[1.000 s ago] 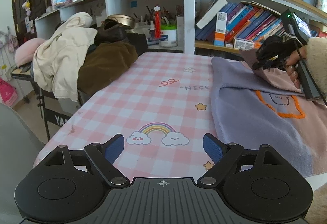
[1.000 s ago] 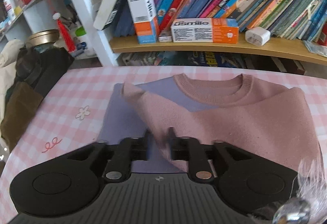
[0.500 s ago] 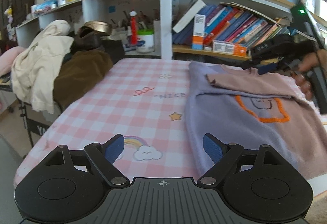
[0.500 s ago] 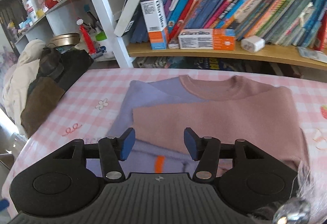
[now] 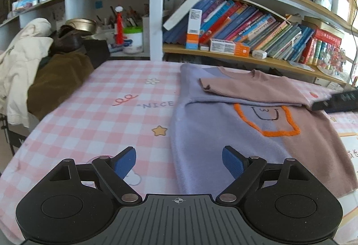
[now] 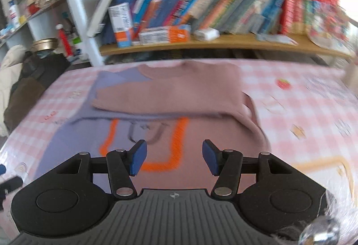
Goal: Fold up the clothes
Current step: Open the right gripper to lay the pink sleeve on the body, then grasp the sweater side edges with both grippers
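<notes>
Beside sweater on checkered table: clothes pile, bookshelf; both tongs open, empty.

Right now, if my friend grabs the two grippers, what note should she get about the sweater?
Left gripper: jaws open, empty, over the sweater's near lilac edge.
Right gripper: jaws just opened, nothing between them, above the orange outline.
Sweater lies flat on the checked table, below the bookshelf.
Done: pink sleeve folded across the chest.
Left: fold in the sides, then fold the body up, probably starting from the lilac side.
</notes>
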